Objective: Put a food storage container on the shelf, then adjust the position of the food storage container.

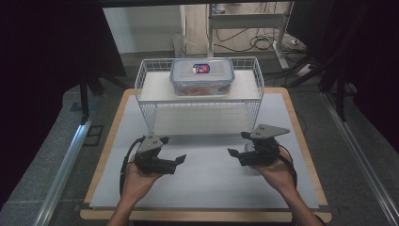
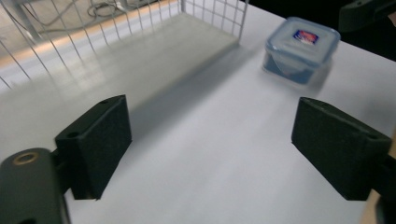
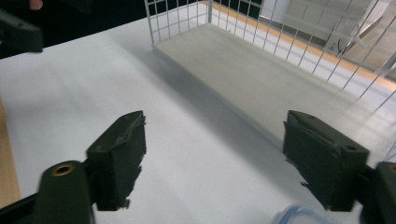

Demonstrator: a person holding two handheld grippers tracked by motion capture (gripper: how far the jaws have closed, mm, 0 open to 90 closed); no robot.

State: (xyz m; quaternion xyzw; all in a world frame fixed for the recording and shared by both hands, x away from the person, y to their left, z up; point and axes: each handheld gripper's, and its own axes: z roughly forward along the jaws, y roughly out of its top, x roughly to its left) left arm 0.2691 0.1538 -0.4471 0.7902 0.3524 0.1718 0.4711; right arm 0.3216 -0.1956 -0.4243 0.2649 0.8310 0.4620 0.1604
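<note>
2 open grippers (image 1: 207, 157) low, lidded box (image 1: 202, 76) on rack (image 1: 150, 89) well beyond, contents prob. red

Small box (image 2: 302, 49) is smearing w/ motion blur in left gripper view, its label too soft to read; in high view the right gripper (image 1: 238, 143) & its hand are hiding most of it. In right gripper view, a curved pale-blue rim (image 3: 292, 214) is getting cut off by the bottom edge; can't tell what it belongs to. Big box (image 1: 202, 75) on the wire rack (image 1: 146, 92) is showing sth reddish thru its lid, contents not identifiable, label too small. Both forearms are running off the bottom edge of high view.
</note>
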